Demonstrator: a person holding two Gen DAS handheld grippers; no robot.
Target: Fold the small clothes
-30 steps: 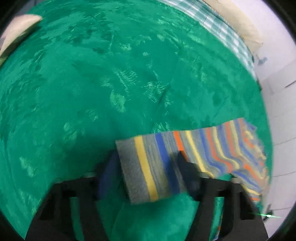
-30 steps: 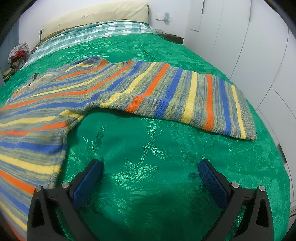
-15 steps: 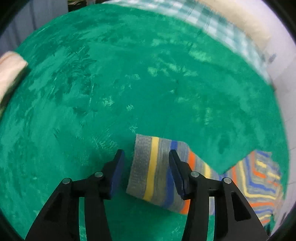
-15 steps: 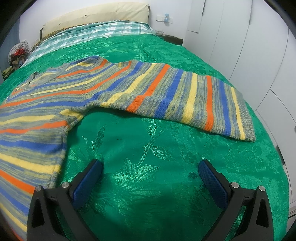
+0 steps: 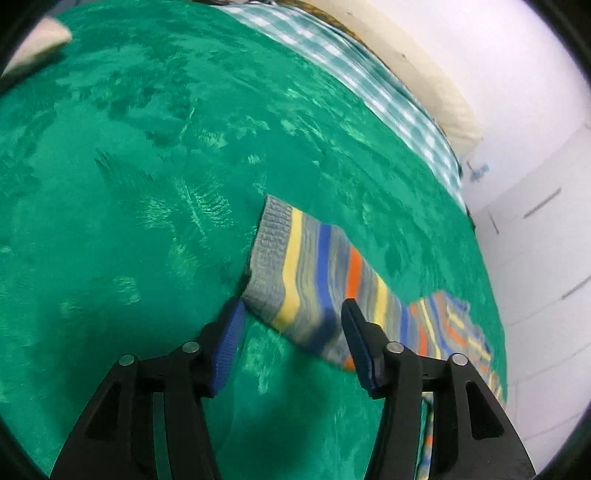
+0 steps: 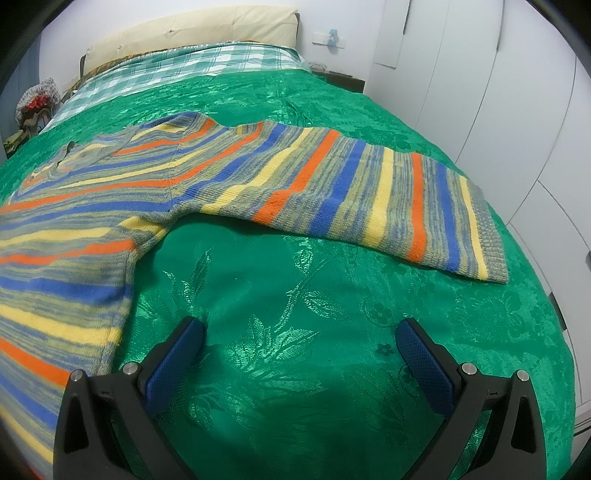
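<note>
A striped sweater [image 6: 229,184] is spread on a green bedspread [image 6: 295,332], cut off lower left. Both the left gripper [image 5: 291,314], narrowing over the cuff [image 5: 273,258], and the right gripper [image 6: 299,332] are held apart, gripping nothing.

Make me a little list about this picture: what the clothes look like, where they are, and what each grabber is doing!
clothes: striped sweater, grey with blue, yellow and orange bands
where: spread flat on the green bedspread
sleeves: one sleeve stretched out flat; other sleeve cuff lies by the left grabber
left gripper: jaws apart, just been closing a bit, sleeve edge between the pads, not pinched
right gripper: wide open above bare bedspread, holding nothing
behind: checked sheet and cream headboard
folding: not started
</note>
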